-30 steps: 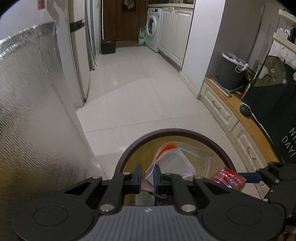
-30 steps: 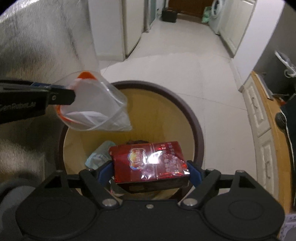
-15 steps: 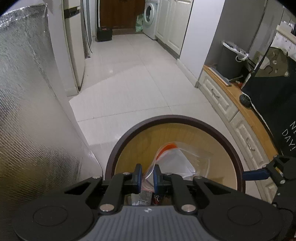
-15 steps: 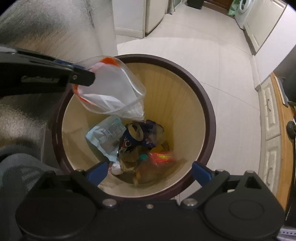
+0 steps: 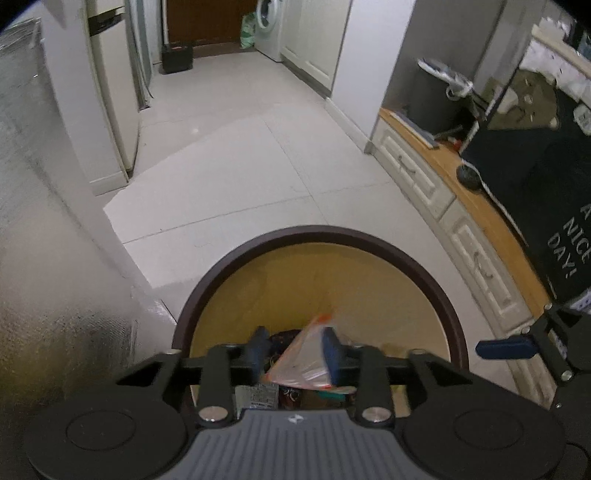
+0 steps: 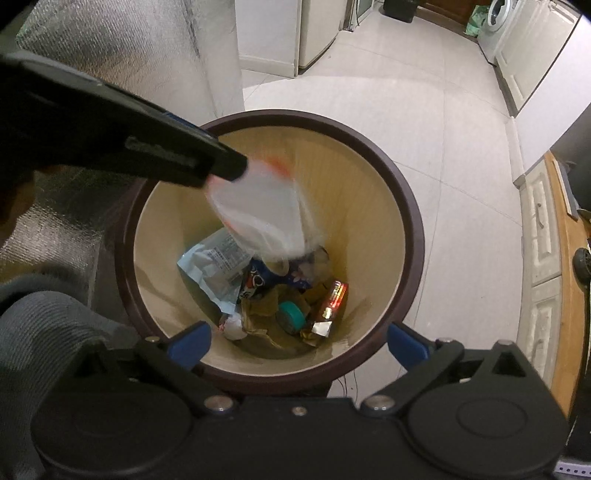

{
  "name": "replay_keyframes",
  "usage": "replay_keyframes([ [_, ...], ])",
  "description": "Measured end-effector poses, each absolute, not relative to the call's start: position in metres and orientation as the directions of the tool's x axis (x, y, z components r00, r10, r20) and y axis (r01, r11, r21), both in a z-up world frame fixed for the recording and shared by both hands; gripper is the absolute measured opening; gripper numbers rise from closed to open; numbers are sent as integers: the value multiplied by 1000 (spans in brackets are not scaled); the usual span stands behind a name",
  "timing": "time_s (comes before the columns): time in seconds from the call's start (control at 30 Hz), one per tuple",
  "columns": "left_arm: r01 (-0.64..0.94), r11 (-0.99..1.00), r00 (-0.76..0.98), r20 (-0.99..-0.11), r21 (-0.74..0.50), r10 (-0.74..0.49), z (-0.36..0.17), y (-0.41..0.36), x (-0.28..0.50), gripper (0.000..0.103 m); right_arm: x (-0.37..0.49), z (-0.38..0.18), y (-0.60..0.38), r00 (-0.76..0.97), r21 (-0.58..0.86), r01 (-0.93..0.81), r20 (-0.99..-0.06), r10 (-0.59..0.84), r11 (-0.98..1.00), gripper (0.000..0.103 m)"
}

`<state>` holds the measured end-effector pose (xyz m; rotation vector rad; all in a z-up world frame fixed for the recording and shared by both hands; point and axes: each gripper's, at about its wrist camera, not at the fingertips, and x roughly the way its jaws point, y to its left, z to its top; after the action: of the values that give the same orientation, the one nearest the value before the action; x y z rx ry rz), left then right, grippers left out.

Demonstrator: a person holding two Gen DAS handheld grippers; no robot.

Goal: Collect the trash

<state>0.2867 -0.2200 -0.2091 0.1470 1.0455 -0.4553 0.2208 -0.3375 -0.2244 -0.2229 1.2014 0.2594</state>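
Note:
A round bin with a dark brown rim (image 6: 413, 221) and a tan inside stands on the floor below both grippers; it also shows in the left wrist view (image 5: 448, 306). My left gripper (image 5: 295, 350) is open over the bin. A clear plastic bag with an orange strip (image 5: 306, 363) hangs blurred between its fingers; in the right wrist view the bag (image 6: 266, 218) is inside the bin mouth. My right gripper (image 6: 297, 343) is open and empty above the bin's near rim. The red box (image 6: 332, 302) lies among several pieces of trash at the bottom.
A silver foil-covered surface (image 5: 48, 258) rises at the left, close to the bin. A low white cabinet with a wooden top (image 5: 476, 218) runs along the right. White tiled floor (image 5: 240, 166) stretches ahead to a fridge (image 5: 110, 92) and a washing machine (image 5: 266, 18).
My right gripper opened and the red box fell into the bin. My left gripper then opened, and the clear bag is blurred and lower, inside the bin mouth.

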Motion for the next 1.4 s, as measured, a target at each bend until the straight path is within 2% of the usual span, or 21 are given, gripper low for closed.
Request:
replay_keyframes([
  [0.07, 437, 895, 407, -867, -91, -287, -212, -222, 285, 56, 220, -223, -338, 340, -36, -316, -937, 77, 948, 103],
  [0.27, 426, 903, 383, -891, -65, -245, -217, -220, 281, 85, 218, -220, -341, 344, -45, -312, -936, 69, 949, 103],
  [0.47, 422, 904, 365, -900, -70, -240, -213, -216, 277, 101, 216, -217, -341, 352, -34, -300, -933, 77, 953, 103],
  [0.83, 347, 937, 394, -902, -30, -175, -197, -194, 263, 103, 200, -192, -346, 418, -29, -276, -904, 92, 961, 103],
  [1.1, 289, 957, 447, -878, -38, -170, -157, -176, 240, 103, 182, -160, -349, 483, -55, -211, -874, 55, 976, 103],
  [1.4, 305, 952, 526, -830, -18, -184, -106, -167, 202, 103, 149, -108, -353, 585, -87, -138, -811, 10, 987, 103],
])
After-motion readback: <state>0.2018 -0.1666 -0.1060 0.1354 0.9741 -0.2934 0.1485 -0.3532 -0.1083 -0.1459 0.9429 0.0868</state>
